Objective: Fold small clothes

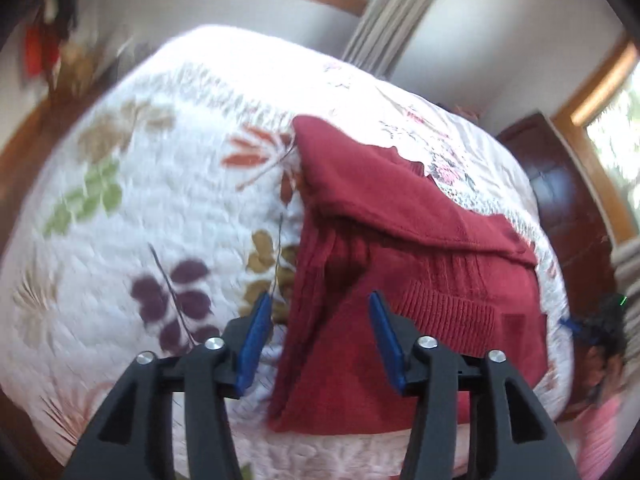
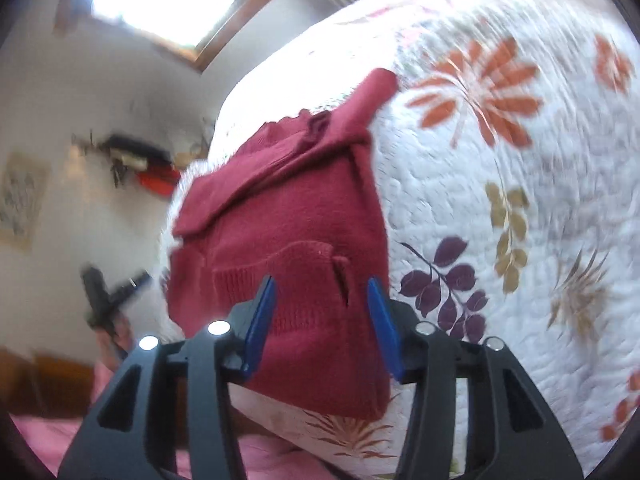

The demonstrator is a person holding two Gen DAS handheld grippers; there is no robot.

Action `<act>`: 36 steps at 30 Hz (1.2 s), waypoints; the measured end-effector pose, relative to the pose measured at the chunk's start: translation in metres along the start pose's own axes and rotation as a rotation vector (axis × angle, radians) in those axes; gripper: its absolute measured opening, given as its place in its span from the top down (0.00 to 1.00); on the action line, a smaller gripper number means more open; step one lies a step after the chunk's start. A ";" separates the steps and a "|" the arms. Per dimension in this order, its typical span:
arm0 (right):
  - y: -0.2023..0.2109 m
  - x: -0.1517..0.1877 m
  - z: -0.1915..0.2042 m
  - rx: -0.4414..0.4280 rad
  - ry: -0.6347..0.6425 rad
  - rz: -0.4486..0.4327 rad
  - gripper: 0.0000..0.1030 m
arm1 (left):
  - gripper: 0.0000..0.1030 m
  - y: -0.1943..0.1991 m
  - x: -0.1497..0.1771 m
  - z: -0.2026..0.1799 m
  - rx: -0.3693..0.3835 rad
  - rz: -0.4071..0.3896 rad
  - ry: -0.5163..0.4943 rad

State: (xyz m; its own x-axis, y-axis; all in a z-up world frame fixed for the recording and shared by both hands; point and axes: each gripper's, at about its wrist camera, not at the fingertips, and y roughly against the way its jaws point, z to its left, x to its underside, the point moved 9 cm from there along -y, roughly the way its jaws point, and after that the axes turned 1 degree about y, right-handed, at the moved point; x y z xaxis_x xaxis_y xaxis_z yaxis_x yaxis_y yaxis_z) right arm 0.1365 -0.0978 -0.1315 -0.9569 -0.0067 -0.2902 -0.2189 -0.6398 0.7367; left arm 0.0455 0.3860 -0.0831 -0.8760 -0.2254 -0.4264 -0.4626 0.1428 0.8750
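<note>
A dark red knit sweater (image 1: 404, 248) lies partly folded on a white quilt with leaf prints (image 1: 152, 184), its sleeve laid across the chest. My left gripper (image 1: 320, 300) is open just above the sweater's near left edge, blue fingers apart, holding nothing. In the right wrist view the same sweater (image 2: 296, 220) lies near the bed's edge, ribbed hem nearest me. My right gripper (image 2: 322, 284) hovers open over that hem, nothing between its blue fingers (image 2: 382, 320). The other gripper (image 2: 108, 296) shows as a dark blur at the left.
The quilt (image 2: 500, 160) covers a wide bed with free surface beside the sweater. A dark wooden headboard (image 1: 560, 184) stands at the right, curtains (image 1: 392, 12) and windows behind. A person's pink sleeve (image 2: 60, 428) sits at the bottom left.
</note>
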 end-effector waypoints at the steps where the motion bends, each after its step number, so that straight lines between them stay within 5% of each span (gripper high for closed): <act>1: -0.004 0.001 0.008 0.032 0.059 0.010 0.45 | 0.46 -0.002 -0.002 -0.006 -0.020 -0.001 -0.046; 7: -0.048 0.006 0.034 0.144 0.245 0.097 0.39 | 0.45 -0.040 -0.002 -0.030 -0.077 0.067 -0.236; 16: -0.086 0.009 0.020 0.173 0.242 0.193 0.37 | 0.42 -0.074 0.004 -0.025 -0.159 0.130 -0.334; 18: -0.087 0.010 0.022 0.187 0.272 0.201 0.45 | 0.43 -0.075 0.002 -0.030 -0.136 0.130 -0.340; 21: -0.088 0.010 0.027 0.195 0.295 0.206 0.70 | 0.46 -0.077 0.001 -0.040 -0.117 0.132 -0.361; 23: -0.082 0.008 0.028 0.188 0.296 0.198 0.88 | 0.58 -0.083 0.002 -0.040 -0.126 0.153 -0.355; 25: -0.076 0.009 0.032 0.171 0.311 0.190 0.94 | 0.70 -0.084 0.002 -0.041 -0.115 0.162 -0.337; 28: -0.074 0.015 0.040 0.128 0.337 0.198 0.94 | 0.74 -0.081 0.003 -0.045 -0.070 0.166 -0.318; 36: -0.085 0.010 0.027 0.149 0.283 0.200 0.78 | 0.70 -0.097 0.006 -0.043 -0.095 0.200 -0.332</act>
State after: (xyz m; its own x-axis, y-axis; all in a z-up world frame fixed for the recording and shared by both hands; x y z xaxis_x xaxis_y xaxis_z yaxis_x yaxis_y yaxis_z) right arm 0.1406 -0.0230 -0.1805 -0.8976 -0.3455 -0.2737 -0.0785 -0.4858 0.8706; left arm 0.0910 0.3298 -0.1610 -0.9514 0.1234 -0.2822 -0.2769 0.0586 0.9591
